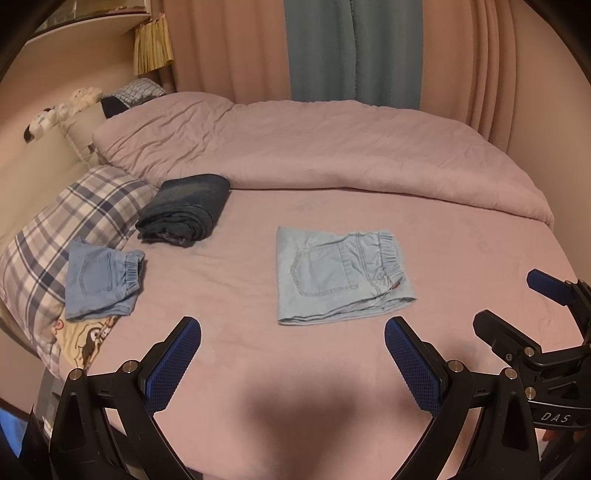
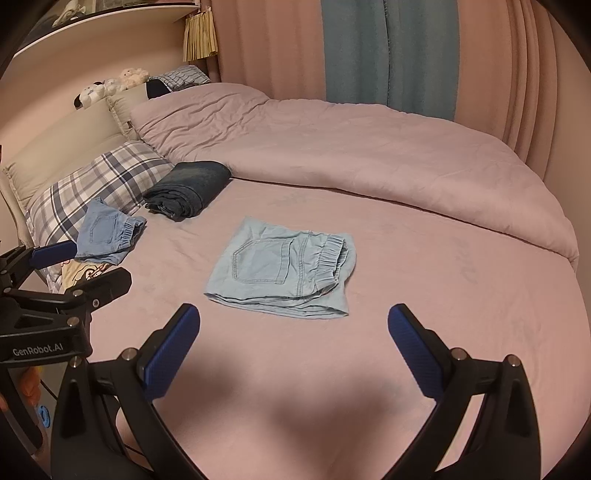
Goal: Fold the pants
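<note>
We hold both grippers, left (image 1: 292, 325) and right (image 2: 293, 312), fingers apart (labels "GenRobot.AI", "DAS"), above folded pants (image 1: 341, 273) on the bed (image 1: 480, 258).

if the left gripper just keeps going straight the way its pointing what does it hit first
Probably the bare pink sheet just short of the folded light blue pants, then the pants. The left gripper is open and empty; depth is uncertain.

The pillow (image 1: 55, 236) lies partly hidden under blue shorts (image 1: 99, 280). The frame's edge cuts off the shelf (image 2: 92, 22). The toys (image 2: 107, 86) there are too small to identify.
</note>
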Demonstrator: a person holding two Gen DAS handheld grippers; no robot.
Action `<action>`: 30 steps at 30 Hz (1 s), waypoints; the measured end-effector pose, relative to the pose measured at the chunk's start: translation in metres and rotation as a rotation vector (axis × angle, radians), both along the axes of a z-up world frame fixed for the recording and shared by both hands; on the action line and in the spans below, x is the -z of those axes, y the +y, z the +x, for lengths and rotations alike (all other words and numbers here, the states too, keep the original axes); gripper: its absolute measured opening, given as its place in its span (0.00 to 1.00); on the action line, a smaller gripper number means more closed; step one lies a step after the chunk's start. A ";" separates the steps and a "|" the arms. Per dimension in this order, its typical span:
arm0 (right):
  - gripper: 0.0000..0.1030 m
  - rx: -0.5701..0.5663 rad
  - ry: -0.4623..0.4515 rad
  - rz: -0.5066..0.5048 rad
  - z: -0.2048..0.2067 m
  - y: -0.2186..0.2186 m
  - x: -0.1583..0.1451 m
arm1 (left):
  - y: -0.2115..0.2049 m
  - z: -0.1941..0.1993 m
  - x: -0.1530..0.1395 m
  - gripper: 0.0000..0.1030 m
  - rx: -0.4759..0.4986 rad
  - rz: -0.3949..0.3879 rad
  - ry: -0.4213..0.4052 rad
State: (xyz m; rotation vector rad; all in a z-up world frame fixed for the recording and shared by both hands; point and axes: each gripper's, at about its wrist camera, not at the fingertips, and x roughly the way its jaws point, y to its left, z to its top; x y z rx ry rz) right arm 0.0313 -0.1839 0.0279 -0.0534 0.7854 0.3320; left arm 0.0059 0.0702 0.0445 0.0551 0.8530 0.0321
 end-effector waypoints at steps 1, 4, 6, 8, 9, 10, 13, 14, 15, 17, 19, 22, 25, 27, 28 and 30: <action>1.00 0.001 0.000 -0.001 0.000 0.000 0.000 | 0.000 0.000 0.000 0.97 -0.002 0.000 0.000; 1.00 0.000 0.000 -0.002 -0.001 0.001 0.001 | 0.001 0.000 0.000 0.97 -0.006 -0.002 0.004; 1.00 0.003 0.001 -0.003 -0.002 0.001 0.001 | 0.002 0.000 0.000 0.97 -0.006 -0.005 0.005; 1.00 0.002 0.000 -0.003 -0.002 0.002 0.001 | 0.002 0.000 0.000 0.97 -0.008 -0.004 0.005; 1.00 0.004 0.000 -0.004 -0.002 0.002 0.001 | 0.002 0.000 0.000 0.97 -0.006 -0.005 0.005; 1.00 0.003 0.001 -0.003 -0.002 0.002 0.001 | 0.002 0.001 0.000 0.97 -0.006 -0.004 0.005; 1.00 0.002 0.002 -0.004 -0.001 0.002 0.001 | 0.002 0.001 0.000 0.97 -0.005 -0.005 0.007; 1.00 0.002 0.001 -0.005 -0.001 0.002 0.001 | 0.002 0.000 0.000 0.97 -0.005 -0.005 0.006; 1.00 0.002 0.002 -0.004 -0.001 0.001 0.001 | 0.002 0.000 0.000 0.97 -0.005 -0.005 0.005; 1.00 0.001 0.001 -0.005 -0.001 0.002 0.002 | 0.002 0.001 0.000 0.97 -0.007 -0.002 0.004; 1.00 0.003 0.000 -0.006 -0.001 0.002 0.002 | 0.002 0.001 0.001 0.97 -0.009 -0.001 0.005; 1.00 0.004 0.001 -0.004 0.000 0.001 0.002 | 0.002 0.001 0.001 0.97 -0.006 -0.002 0.008; 1.00 0.005 0.003 -0.004 0.000 0.001 0.002 | 0.002 0.001 0.001 0.97 -0.005 -0.002 0.009; 1.00 0.004 0.003 -0.005 0.001 0.000 0.002 | 0.002 0.001 0.001 0.97 -0.006 -0.003 0.006; 1.00 0.004 0.002 -0.004 0.001 0.000 0.002 | 0.002 0.001 0.001 0.97 -0.005 -0.002 0.004; 1.00 0.004 0.002 -0.005 0.001 0.000 0.002 | 0.003 0.000 0.001 0.97 -0.004 -0.001 -0.002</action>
